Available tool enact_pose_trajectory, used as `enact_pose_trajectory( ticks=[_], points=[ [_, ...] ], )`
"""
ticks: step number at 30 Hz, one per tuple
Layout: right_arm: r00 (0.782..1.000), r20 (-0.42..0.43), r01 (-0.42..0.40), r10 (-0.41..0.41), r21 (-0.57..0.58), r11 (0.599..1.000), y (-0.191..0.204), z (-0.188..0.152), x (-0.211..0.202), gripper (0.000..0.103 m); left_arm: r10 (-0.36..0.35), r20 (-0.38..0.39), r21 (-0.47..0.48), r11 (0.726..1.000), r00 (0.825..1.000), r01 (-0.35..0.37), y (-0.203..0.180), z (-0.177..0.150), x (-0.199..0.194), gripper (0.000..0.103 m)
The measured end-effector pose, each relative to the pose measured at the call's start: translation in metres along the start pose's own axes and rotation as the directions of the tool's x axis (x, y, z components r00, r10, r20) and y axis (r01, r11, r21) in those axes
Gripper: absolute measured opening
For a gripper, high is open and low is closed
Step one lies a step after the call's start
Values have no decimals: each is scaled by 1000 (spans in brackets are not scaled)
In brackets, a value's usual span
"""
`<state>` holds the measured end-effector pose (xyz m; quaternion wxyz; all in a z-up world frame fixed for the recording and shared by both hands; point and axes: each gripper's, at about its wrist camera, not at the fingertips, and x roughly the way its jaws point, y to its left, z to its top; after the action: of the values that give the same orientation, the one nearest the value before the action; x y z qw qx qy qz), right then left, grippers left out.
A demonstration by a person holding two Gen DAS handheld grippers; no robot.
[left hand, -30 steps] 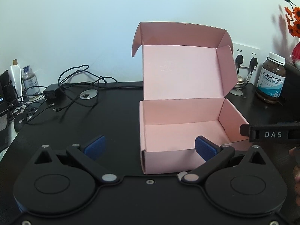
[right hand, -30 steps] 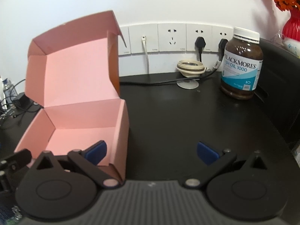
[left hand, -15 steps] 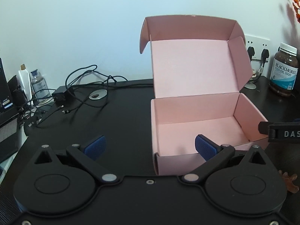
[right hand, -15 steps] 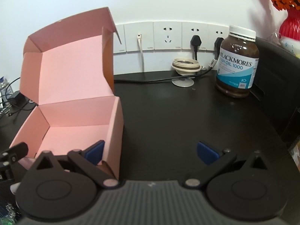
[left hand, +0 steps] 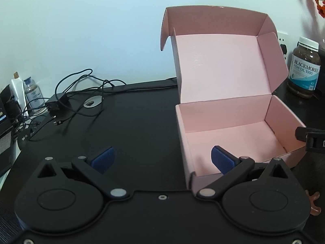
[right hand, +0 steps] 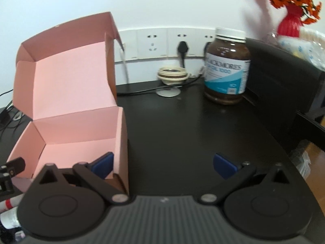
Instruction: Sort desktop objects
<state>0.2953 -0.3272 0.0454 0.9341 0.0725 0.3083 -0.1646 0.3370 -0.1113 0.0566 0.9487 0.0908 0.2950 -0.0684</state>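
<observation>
Your left tool (left hand: 161, 158) has its two blue pads wide apart and holds nothing; its right pad stands over the front of the open pink cardboard box (left hand: 233, 122), which sits on the black desk (left hand: 132, 122) with the lid standing up. Your right tool (right hand: 163, 163) is also spread wide and empty, with its left pad inside the box (right hand: 81, 130) near the right wall. The Blackmores fish oil bottle (right hand: 226, 69) stands upright near the wall sockets (right hand: 152, 42), well apart from the box; its label is perhaps blurred.
</observation>
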Motion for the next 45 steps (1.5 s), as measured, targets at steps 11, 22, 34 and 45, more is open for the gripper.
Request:
enact_pose_trajectory(
  ticks=[11, 22, 34, 45],
  points=[
    [1000, 6, 18, -18, 43, 999, -16, -7, -6, 102, 17, -10, 15, 1000, 1000, -17, -8, 1, 7, 103],
    [1000, 11, 24, -25, 42, 999, -16, -8, -8, 102, 8, -33, -6, 1000, 999, -8, -9, 3, 7, 103],
    [996, 84, -37, 39, -19, 999, -12, -13, -49, 102, -42, 26, -5, 999, 999, 42, -19, -5, -51, 103],
    [993, 61, -95, 100, -86, 992, -10, -48, -78, 102, -2, 4, -11, 1000, 1000, 3, -1, -41, -78, 103]
  ],
)
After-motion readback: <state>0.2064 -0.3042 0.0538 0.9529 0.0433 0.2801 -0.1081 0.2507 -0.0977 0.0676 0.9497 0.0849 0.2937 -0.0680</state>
